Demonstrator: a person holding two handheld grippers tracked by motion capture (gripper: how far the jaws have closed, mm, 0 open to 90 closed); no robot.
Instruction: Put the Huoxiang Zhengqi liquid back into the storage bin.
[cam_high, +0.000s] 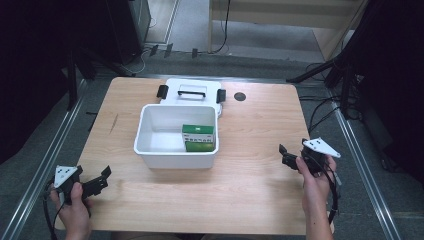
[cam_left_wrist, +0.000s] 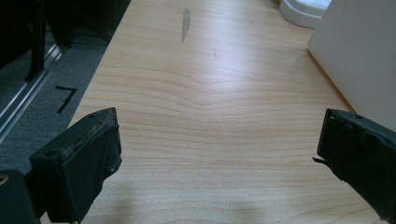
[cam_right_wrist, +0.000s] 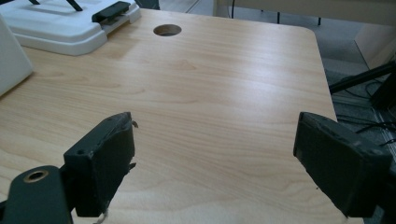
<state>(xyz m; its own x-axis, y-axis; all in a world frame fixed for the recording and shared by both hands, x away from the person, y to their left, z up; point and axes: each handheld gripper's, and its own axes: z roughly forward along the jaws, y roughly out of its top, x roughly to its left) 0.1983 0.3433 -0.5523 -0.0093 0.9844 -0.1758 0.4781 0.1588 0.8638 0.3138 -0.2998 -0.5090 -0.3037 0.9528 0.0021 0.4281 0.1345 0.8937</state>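
High view: white bin (cam_high: 150, 150) between both grippers.

You won't find any text you can read here. The green box (cam_high: 198, 138) in the white bin (cam_high: 150, 155) carries a white label strip, probably printed, but from the high view it is too small and blurred for you to make out.
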